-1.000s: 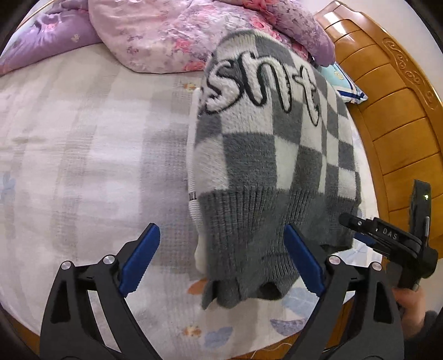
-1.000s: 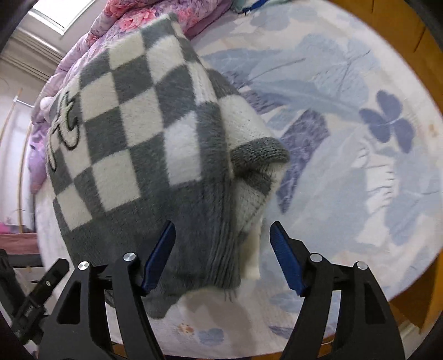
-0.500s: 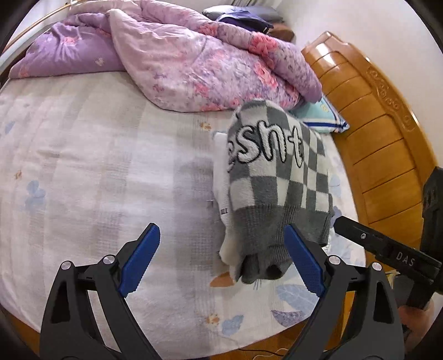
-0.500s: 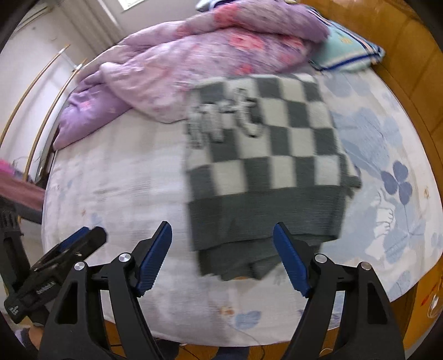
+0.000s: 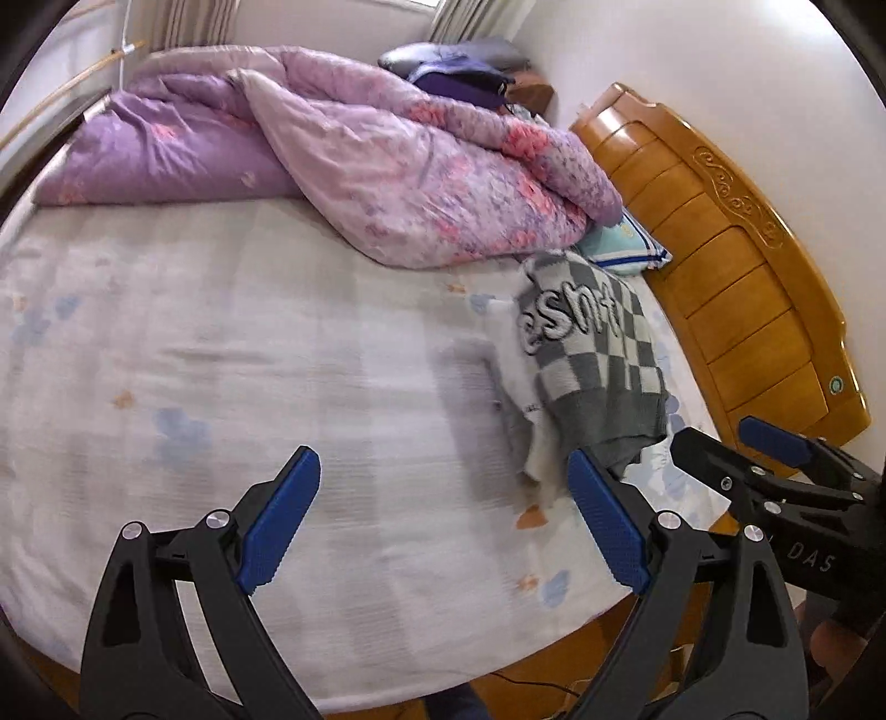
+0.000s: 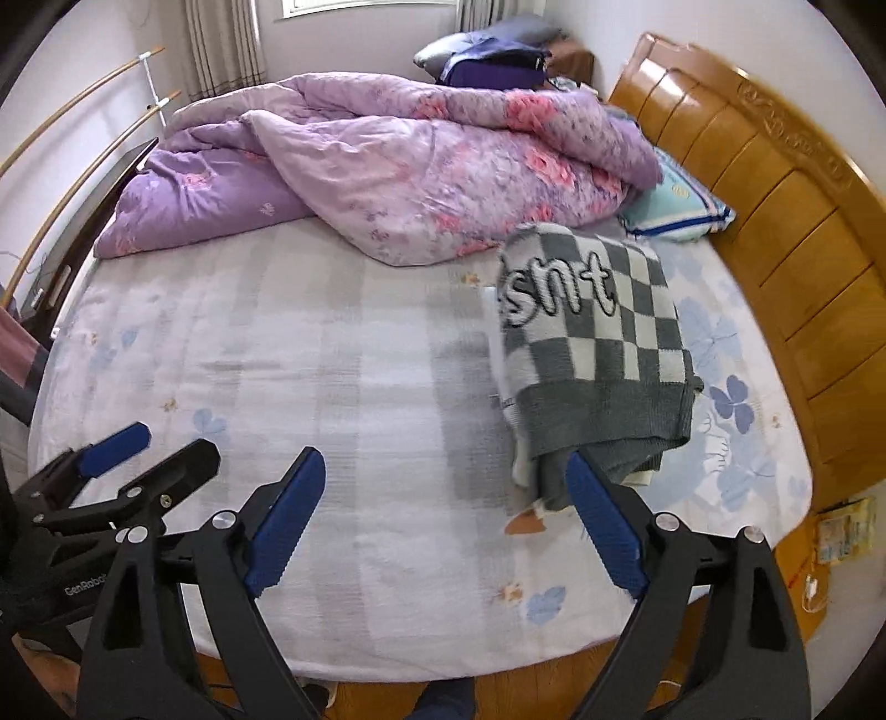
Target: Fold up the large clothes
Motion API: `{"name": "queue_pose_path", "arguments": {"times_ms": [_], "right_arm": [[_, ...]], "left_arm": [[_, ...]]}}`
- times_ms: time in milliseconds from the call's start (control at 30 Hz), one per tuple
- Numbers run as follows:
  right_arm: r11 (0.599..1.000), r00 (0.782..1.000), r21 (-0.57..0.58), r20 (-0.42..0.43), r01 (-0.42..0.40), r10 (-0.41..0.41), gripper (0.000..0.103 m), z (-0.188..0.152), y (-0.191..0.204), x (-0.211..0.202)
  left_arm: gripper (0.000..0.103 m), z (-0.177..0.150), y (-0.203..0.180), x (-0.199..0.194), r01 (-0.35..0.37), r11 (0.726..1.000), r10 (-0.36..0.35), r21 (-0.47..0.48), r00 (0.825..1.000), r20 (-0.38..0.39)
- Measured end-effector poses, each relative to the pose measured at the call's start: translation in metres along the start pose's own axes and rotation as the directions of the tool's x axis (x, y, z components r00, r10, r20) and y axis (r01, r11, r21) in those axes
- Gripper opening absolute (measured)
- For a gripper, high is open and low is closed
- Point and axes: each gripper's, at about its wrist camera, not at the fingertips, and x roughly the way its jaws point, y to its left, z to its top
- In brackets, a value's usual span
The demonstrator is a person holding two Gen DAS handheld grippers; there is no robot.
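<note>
A folded grey-and-white checked sweater [image 6: 595, 354] lies flat on the bed sheet [image 6: 332, 360], near the wooden headboard [image 6: 775, 232] and just below a light blue pillow [image 6: 678, 210]; white lettering runs across its upper part. From under its left edge a white layer [image 5: 512, 365] sticks out, seen more fully from the left wrist. A rumpled purple floral quilt [image 6: 415, 166] is heaped at the far side of the bed. The right gripper [image 6: 443, 518] hangs above the sheet, its blue fingers spread wide and opening, nothing between them. The left gripper [image 5: 443, 523] is likewise spread and empty. Only the right wrist view shows the window and curtains [image 6: 221, 44], the dark pile [image 6: 487, 55] behind the quilt plainly, and small yellow packets [image 6: 844, 526] on the floor by the bed corner.
</note>
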Motion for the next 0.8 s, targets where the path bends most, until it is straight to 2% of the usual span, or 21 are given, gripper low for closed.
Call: {"name": "queue_pose_path", "arguments": {"times_ms": [100, 267, 500, 800], "right_arm": [[0.999, 0.999, -0.01, 0.024, 0.04, -0.039, 0.086, -0.006, 0.033, -0.024], [0.996, 0.995, -0.016, 0.051, 0.092, -0.091, 0.092, -0.01, 0.066, -0.059], [0.995, 0.991, -0.009, 0.082, 0.102, -0.101, 0.093, -0.013, 0.088, -0.1], [0.995, 0.989, 0.028, 0.115, 0.094, -0.097, 0.093, -0.029, 0.088, -0.139]], "left_arm": [[0.091, -0.005, 0.02, -0.034, 0.008, 1.0, -0.008, 0.019, 1.0, 0.022], [0.092, -0.011, 0.041, -0.081, 0.027, 0.999, -0.028, 0.029, 0.999, 0.036], [0.093, -0.012, 0.045, -0.133, 0.047, 0.998, -0.051, 0.046, 0.995, 0.087], [0.093, -0.023, 0.029, -0.18, 0.035, 0.997, -0.043, 0.063, 0.991, 0.126]]}}
